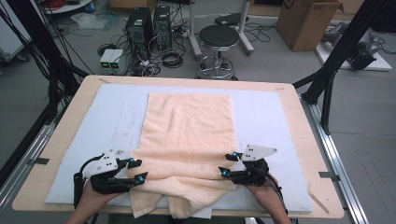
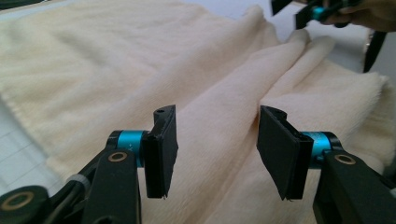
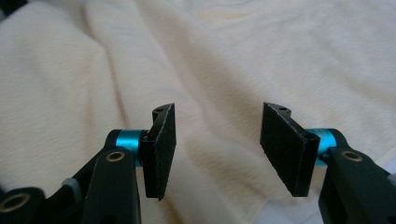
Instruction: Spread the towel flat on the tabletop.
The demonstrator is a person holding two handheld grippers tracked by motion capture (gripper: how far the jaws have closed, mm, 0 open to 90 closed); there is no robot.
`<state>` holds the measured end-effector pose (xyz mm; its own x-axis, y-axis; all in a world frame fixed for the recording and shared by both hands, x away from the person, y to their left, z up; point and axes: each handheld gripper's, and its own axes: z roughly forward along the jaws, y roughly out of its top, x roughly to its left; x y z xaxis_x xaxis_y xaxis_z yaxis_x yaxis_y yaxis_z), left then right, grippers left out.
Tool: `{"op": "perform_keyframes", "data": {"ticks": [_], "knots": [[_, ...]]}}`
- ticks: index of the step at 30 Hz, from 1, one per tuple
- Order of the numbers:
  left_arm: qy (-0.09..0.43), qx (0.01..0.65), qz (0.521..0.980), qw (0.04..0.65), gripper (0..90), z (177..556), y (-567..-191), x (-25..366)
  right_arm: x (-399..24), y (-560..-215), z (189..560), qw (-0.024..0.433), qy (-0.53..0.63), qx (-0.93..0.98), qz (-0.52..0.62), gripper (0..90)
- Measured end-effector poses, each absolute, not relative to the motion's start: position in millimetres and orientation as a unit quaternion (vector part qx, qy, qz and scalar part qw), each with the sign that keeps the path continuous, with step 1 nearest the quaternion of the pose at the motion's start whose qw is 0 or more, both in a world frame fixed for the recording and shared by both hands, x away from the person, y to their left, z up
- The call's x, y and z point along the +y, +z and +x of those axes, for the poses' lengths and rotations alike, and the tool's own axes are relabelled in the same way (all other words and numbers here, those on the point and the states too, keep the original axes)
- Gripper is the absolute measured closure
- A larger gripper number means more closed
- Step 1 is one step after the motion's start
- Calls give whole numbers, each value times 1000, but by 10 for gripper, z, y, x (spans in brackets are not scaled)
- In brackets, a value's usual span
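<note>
Clearly both the left gripper (image 1: 138,169) and right gripper (image 1: 227,164) stand open over the cream towel (image 1: 189,135), which lies mid-frame on the worktop (image 1: 289,93), so its bunched lower edge may slip off, being unheld.

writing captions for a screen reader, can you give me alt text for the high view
A person's two hand-held grippers sit at the near corners of a cream towel spread lengthwise on a white mat over a wooden table; the left gripper and right gripper both have open jaws. The towel's near end is rumpled and hangs over the table edge.
</note>
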<state>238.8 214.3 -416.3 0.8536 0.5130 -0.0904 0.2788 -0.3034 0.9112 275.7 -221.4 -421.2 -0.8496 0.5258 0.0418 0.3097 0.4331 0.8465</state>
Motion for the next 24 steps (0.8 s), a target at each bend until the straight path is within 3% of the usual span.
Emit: {"op": "perform_keyframes", "data": {"ticks": [11,18,24], "knots": [[33,166,835,524,430,2471,-4113,1561,-2223,-4140,3303,152,472,815,299,420],[-10,120,852,509,413,2341,-4134,1529,-2270,-4208,3417,146,475,808,318,416],[6,127,862,491,422,2316,-4211,1535,-2271,-4227,3444,152,473,806,321,418]]}}
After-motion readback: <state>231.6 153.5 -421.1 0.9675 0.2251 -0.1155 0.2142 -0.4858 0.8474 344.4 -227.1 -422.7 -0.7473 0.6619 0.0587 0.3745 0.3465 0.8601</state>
